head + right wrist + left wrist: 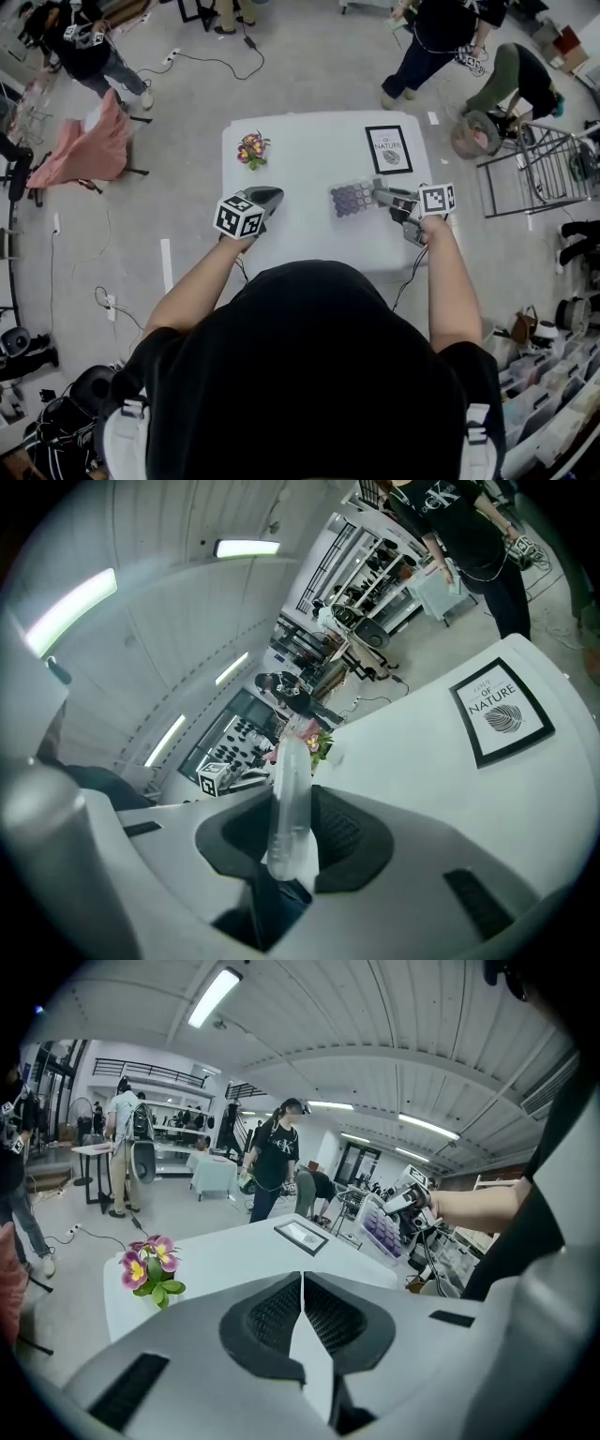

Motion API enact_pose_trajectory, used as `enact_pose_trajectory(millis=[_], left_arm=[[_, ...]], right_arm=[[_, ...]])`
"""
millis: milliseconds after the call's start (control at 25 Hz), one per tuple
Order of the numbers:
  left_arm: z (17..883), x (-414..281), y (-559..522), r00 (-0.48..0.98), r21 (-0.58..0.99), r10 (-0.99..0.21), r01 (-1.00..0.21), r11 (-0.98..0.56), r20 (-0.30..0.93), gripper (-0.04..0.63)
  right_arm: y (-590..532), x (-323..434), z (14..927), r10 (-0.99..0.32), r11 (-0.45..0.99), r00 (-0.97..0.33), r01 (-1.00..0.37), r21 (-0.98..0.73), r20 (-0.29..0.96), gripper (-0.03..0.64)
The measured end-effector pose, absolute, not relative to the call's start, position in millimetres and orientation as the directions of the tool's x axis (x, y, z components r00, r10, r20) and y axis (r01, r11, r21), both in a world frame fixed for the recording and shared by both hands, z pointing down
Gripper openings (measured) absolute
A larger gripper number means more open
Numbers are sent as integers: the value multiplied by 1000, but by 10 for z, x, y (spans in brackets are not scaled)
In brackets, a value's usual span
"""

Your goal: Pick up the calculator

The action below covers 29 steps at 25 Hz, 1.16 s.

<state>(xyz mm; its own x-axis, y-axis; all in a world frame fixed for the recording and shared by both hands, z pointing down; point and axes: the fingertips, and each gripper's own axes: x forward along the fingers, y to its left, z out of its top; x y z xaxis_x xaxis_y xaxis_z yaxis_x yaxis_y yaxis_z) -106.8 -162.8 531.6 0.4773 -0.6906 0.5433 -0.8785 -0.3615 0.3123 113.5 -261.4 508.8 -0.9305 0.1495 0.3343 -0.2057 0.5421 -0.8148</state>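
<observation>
Over the right part of the white surface (309, 178), in the head view, the right hand-held gripper (382, 198) pinches the calculator (352, 199) by one edge, with its purple keys showing. The left hand-held gripper (263, 199) hovers over the left part, well apart from it. A small bunch of flowers (251, 150) and a framed print (388, 149) sit farther back.

Looking along the left hand-held gripper, its jaws are pressed together with nothing between them. Beyond the surface's edge, the calculator (382, 1229) stands tilted in the other gripper's hold. It seems to be clear of the surface, though at that distance the gap is hard to confirm.

Looking along the right hand-held gripper, a thin translucent slab, the calculator seen edge-on (287, 780), rises between the ribbed pads, which clamp it on both faces.

The step in hand is the lift itself, and it looks nearly complete. The next move calls for steady pressure and a level wrist, because a thin, smooth case held by one edge could pivot or slide out of the pads.
</observation>
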Motion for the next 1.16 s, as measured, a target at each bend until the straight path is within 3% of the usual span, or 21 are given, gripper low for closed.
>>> enact_pose_trajectory(millis=[200, 960, 1160], left_arm=[[5339, -1078, -1566, 471, 311, -692, -882, -355, 547, 26], [5442, -1170, -1445, 464, 323, -692, -885, -336, 553, 26], [5466, -1090, -1448, 470, 321, -693, -882, -344, 547, 26]], right_arm=[[-2554, 1112, 5072, 168, 569, -935, -167, -805, 312, 107], [-2455, 1104, 5325, 130, 490, -924, -256, -833, 360, 107], [-2424, 1117, 5350, 142, 524, -928, -225, -822, 345, 107]])
